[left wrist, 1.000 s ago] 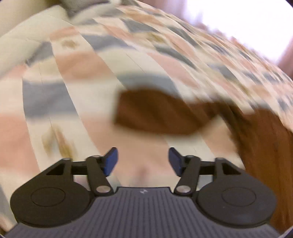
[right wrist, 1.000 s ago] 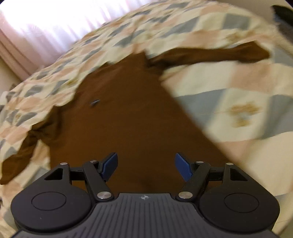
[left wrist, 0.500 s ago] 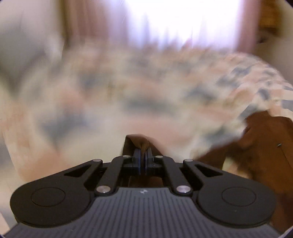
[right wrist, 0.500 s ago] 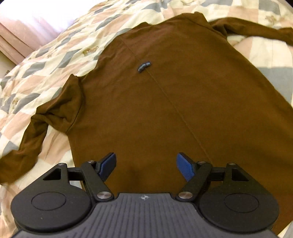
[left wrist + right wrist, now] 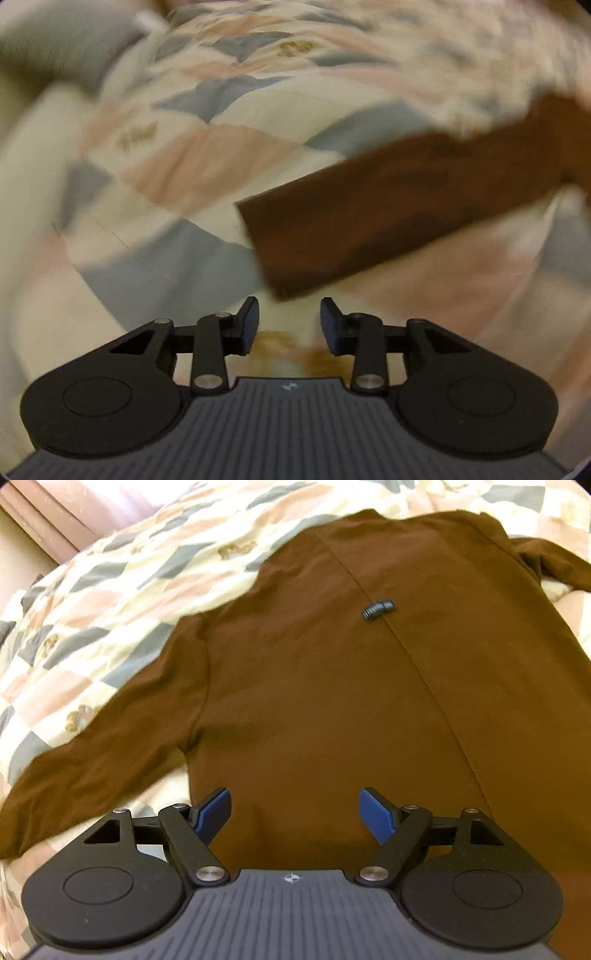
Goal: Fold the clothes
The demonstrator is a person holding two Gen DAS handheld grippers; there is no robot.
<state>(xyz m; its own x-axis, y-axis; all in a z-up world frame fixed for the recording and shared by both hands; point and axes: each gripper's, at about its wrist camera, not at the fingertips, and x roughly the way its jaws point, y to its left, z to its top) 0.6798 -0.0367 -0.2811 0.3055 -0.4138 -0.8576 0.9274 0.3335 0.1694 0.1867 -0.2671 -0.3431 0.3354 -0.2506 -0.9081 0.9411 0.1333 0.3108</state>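
My left claw (image 5: pixel 288 325) has just been opening and holds nothing; the sleeve (image 5: pixel 388 214) lies just ahead of its tips on the bed (image 5: pixel 184 166). My right claw (image 5: pixel 295 812) hangs wide open and empty over the brown top (image 5: pixel 332 701). The fabric looks soft, light and limp, so I'd pinch cuffs, hems or seams.

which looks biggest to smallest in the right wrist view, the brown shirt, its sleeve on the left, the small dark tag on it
1. brown shirt: fills most of the view.
2. sleeve: one long strip of the shirt, lying on the quilt.
3. dark tag: tiny, mid-shirt.

No close calls.
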